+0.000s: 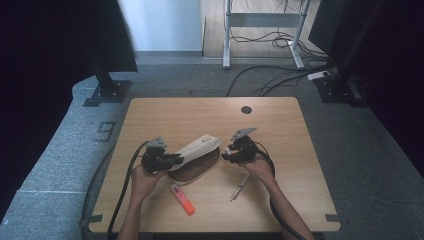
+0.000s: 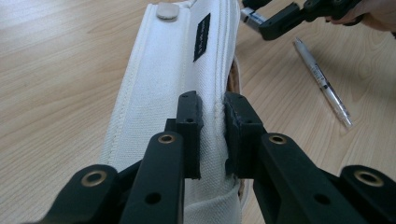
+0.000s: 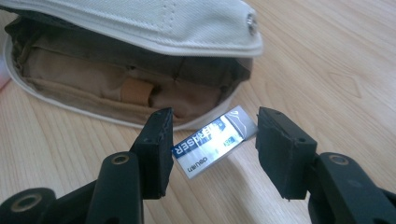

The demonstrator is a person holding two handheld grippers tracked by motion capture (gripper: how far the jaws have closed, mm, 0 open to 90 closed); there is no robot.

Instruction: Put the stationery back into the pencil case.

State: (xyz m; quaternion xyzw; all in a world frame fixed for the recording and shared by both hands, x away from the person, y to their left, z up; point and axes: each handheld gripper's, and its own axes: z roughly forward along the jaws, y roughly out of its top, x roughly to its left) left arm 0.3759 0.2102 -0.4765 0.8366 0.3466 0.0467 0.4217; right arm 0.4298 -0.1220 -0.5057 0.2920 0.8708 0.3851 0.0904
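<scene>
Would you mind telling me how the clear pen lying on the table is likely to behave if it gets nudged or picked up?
The pen is slim, round and lying flat on smooth wood, so a sideways nudge would probably roll it. Its clear plastic barrel looks rigid and light, so it should lift without bending. The glossy surface may slip between hard fingers unless it is gripped across the middle.

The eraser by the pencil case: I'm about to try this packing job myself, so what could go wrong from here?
1. The right gripper has the eraser touching one jaw with a gap at the other, so it could slip or twist out.
2. The left gripper pinches only a thin fold of the pencil case flap; a slip would drop the flap over the opening.
3. The pen lies near the right forearm and might get knocked.
</scene>
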